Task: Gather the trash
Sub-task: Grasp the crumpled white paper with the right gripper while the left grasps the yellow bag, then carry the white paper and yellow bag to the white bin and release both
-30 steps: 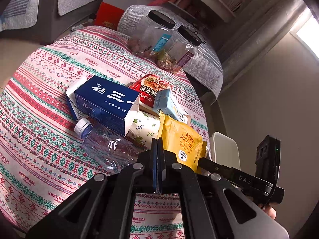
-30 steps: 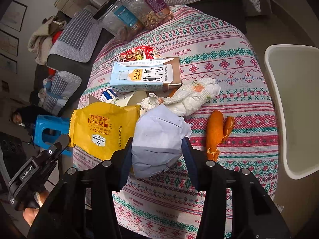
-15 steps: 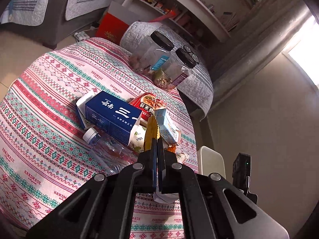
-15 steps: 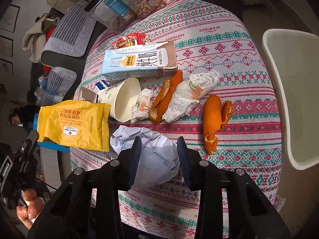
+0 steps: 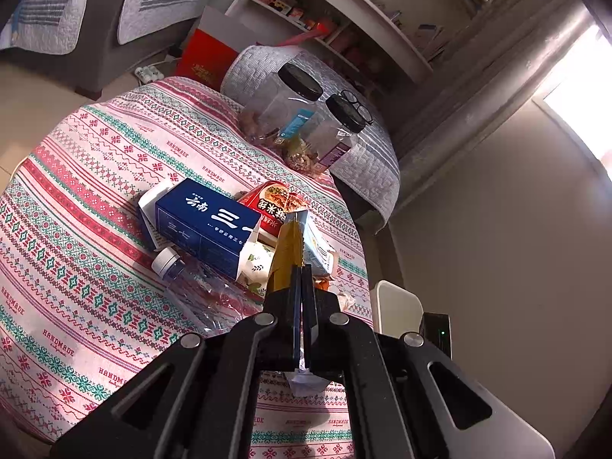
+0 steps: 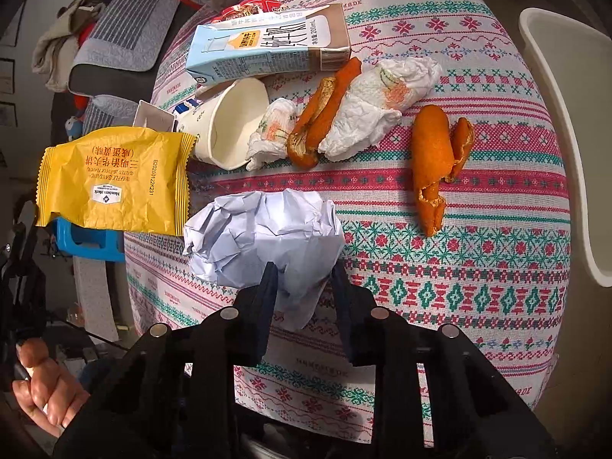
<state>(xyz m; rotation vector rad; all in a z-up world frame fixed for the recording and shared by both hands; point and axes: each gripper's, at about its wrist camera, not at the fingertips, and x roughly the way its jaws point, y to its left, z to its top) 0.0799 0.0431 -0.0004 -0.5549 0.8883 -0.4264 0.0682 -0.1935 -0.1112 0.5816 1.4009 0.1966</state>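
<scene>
My left gripper is shut on a yellow snack wrapper, seen edge-on and held above the table; in the right wrist view the wrapper hangs at the left, lifted off the cloth. My right gripper is shut on a crumpled white paper ball and holds it above the patterned tablecloth. On the table lie a light-blue milk carton, a paper cup, crumpled tissues, orange peels, a blue box and a crushed clear bottle.
A white bin stands off the table's right edge; it also shows in the left wrist view. Two clear jars with black lids stand at the table's far end. A red noodle packet lies behind the blue box.
My left gripper has lifted the yellow wrapper off the table and turned it edge-on. My right gripper has raised the paper ball and drawn it back from the pile.
</scene>
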